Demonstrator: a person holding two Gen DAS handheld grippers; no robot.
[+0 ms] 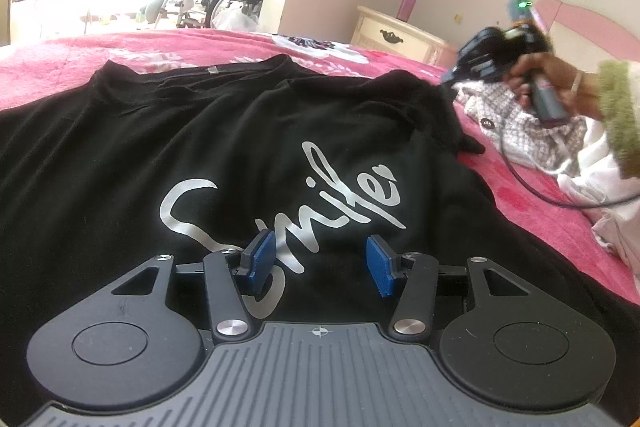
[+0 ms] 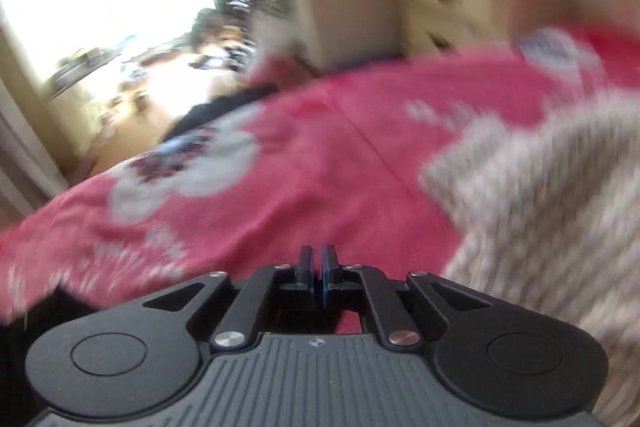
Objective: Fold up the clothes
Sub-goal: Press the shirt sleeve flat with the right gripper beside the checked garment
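Black T-shirt (image 1: 248, 131) w/ silver "Smile" print lies spread front-up on the pink bed cover (image 1: 532, 211), filling centre and left of the left wrist view. Left gripper (image 1: 320, 263) hovers low-centre over the print, fingers (image 1: 260, 259) roughly half apart, nothing btwn them. Right gripper (image 2: 318, 275), low-centre in its blurred view, fingers nearly together, empty, over the bed cover. Checked garment (image 2: 540, 195) at right. Hand (image 1: 556, 83) at right edge grips its handle.

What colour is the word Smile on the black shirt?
Silvery white lettering on the black shirt, clearest in the left wrist view.
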